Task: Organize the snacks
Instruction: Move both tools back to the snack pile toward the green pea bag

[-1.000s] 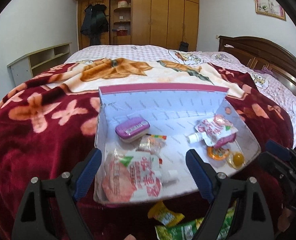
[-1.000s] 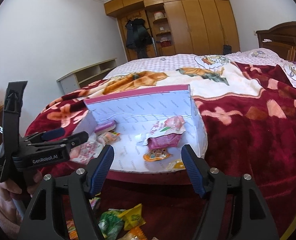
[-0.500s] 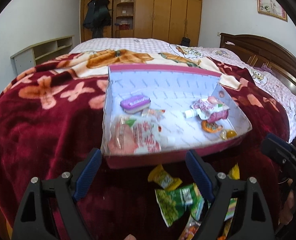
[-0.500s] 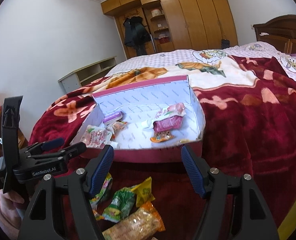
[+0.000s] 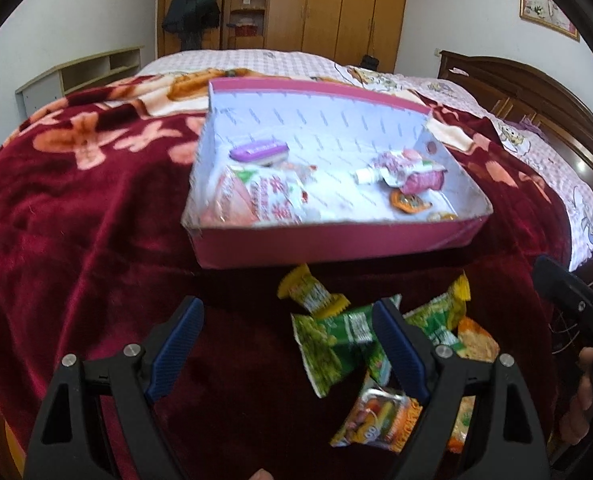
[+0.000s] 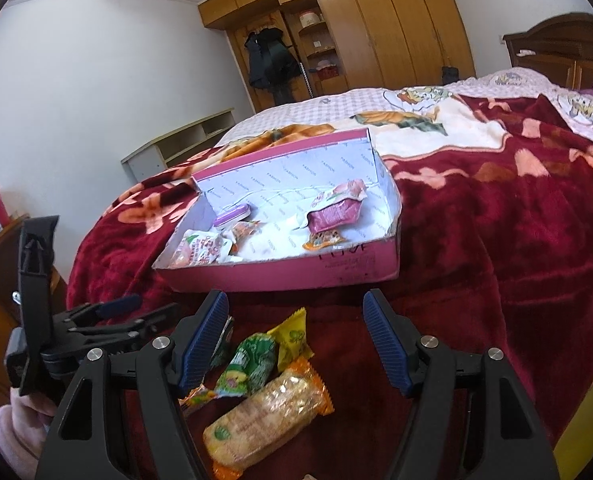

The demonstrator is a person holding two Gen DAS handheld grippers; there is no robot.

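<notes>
a: where are the snacks?

b: split in two lots. a loose pile of wrapped snacks lies on the red blanket near the bed's front edge, just before the pink box. the box sits on the blanket further in, with a purple tin by its back left corner, a big red-and-white bag at its front left corner and a pink pouch toward its right wall.

a: and the left gripper?

b: tilted down over the pile, fingers spread wide with nothing between them but bare blanket – the right finger crosses in front of a green packet, whether it touches i cannot tell.

a: the right gripper?

b: pointing less steeply, toward the box's front wall, its blue fingers well apart and holding nothing. a yellow packet and a long orange-ended biscuit pack lie below the gap.

a: the hands?

b: in the right view the left gripper shows side-on at the left edge, gripped from below by a hand in a pink sleeve.
</notes>
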